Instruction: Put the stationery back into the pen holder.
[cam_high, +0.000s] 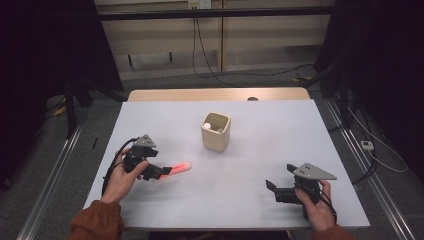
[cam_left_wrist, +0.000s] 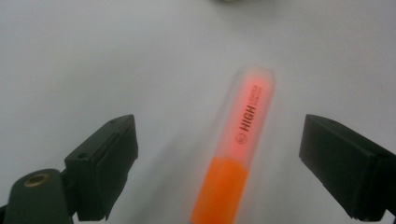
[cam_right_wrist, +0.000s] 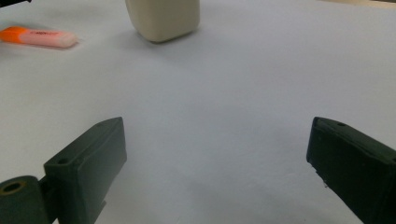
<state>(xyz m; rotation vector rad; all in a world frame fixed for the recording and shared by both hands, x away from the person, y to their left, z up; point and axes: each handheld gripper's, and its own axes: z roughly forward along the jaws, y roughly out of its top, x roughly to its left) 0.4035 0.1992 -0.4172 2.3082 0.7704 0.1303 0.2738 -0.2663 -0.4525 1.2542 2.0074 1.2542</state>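
The orange highlighter (cam_left_wrist: 238, 140) lies on the white table (cam_high: 250, 200), its clear cap pointing toward the beige cup (cam_high: 216, 131) and its orange barrel end between the jaws of the left gripper (cam_high: 157, 172). Those jaws stand spread wide, one on either side of the pen, and neither pad presses on it. From the left gripper view the word HIGH reads along its pink body. The cup stands upright near the table's middle, well apart from the pen, with something small and white inside it. Over at the near right corner, the right gripper (cam_high: 272, 187) rests in the person's hand low over bare tabletop, jaws likewise spread with nothing between them.
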